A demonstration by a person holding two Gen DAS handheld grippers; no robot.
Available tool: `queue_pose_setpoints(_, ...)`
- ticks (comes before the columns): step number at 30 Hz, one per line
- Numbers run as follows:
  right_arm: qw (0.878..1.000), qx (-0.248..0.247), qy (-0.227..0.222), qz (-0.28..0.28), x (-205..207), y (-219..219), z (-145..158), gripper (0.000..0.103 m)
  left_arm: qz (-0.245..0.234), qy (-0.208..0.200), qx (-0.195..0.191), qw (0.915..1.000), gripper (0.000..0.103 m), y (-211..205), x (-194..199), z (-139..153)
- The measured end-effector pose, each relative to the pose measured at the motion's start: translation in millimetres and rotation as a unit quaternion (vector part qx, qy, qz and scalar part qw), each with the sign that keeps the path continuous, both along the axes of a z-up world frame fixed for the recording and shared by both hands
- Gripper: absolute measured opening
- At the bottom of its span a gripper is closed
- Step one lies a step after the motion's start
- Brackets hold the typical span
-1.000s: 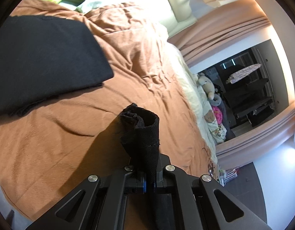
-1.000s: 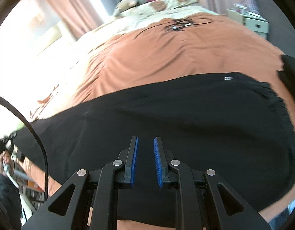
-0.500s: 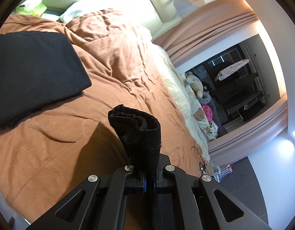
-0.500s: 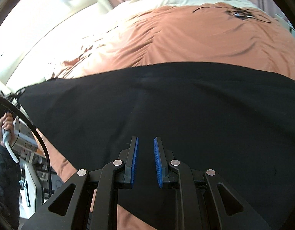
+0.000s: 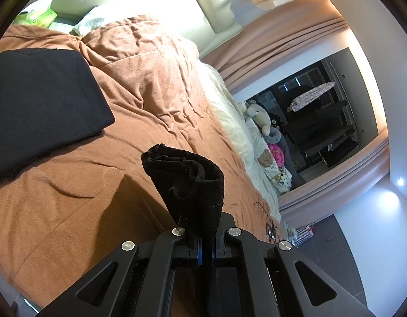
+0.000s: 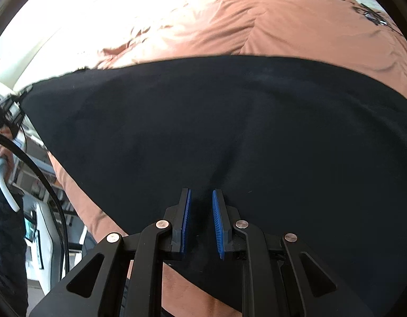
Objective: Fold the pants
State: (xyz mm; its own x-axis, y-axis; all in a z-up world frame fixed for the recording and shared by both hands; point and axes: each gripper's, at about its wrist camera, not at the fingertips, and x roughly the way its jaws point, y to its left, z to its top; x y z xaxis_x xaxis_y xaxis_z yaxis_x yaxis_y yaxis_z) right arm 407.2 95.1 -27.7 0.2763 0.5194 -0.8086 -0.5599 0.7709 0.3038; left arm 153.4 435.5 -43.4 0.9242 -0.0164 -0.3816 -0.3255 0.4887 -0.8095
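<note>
One pair of black cotton pants [image 6: 229, 132] lies spread across a rust-brown bedspread [image 5: 71, 198], with two black handheld grippers working it. In the right wrist view the garment runs as a broad dark band from the lower right up toward the left edge of the bed, its long axis slanting across the frame and its narrower end pointing to the upper left. The right gripper [image 6: 200, 211] hovers just above the cloth, its blue-padded fingers [image 6: 186, 219] a narrow gap apart with nothing pinched between them. The left gripper [image 5: 206, 248] has its jaws clamped together on a bunched fold of the black fabric [image 5: 187, 179], which stands up from the fingers as a rolled tube, raised clear of the bedspread and casting a shadow on it. A flat, folded slab of the same dark cloth [image 5: 39, 100] rests on the bed at the left of that view; whether it joins the held piece cannot be told. One cream stuffed toy [image 5: 259, 113] sits beside a pale patterned quilt [image 5: 266, 158] at the far bed edge, near peach curtains [image 5: 269, 39]. The pants' right end is cut off by the frame, the waistband cannot be made out, and a hand [image 6: 2, 142] at the left margin is blurred
</note>
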Motion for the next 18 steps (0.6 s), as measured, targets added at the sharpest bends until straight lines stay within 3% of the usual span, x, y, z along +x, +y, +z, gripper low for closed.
queue_pose_setpoints(7, 0.998, -0.028, 0.05, 0.022, -9.2, 8.4, -21.9, 0.013, 0.002, 0.01, -0.006, 0.9999, 0.004, 0.7, -1.8, -2.4)
queue_pose_setpoints(12, 0.998, -0.05, 0.021, 0.01, -0.2, 14.2, -14.3, 0.01, 0.006, 0.01, -0.012, 0.9999, 0.004, 1.1, -2.5, -6.6)
queue_pose_setpoints(18, 0.999, -0.039, 0.024, -0.013, 28.6, 20.4, -13.9, 0.009, 0.01, 0.014, -0.016, 0.9997, 0.004, 4.3, -7.5, -13.2)
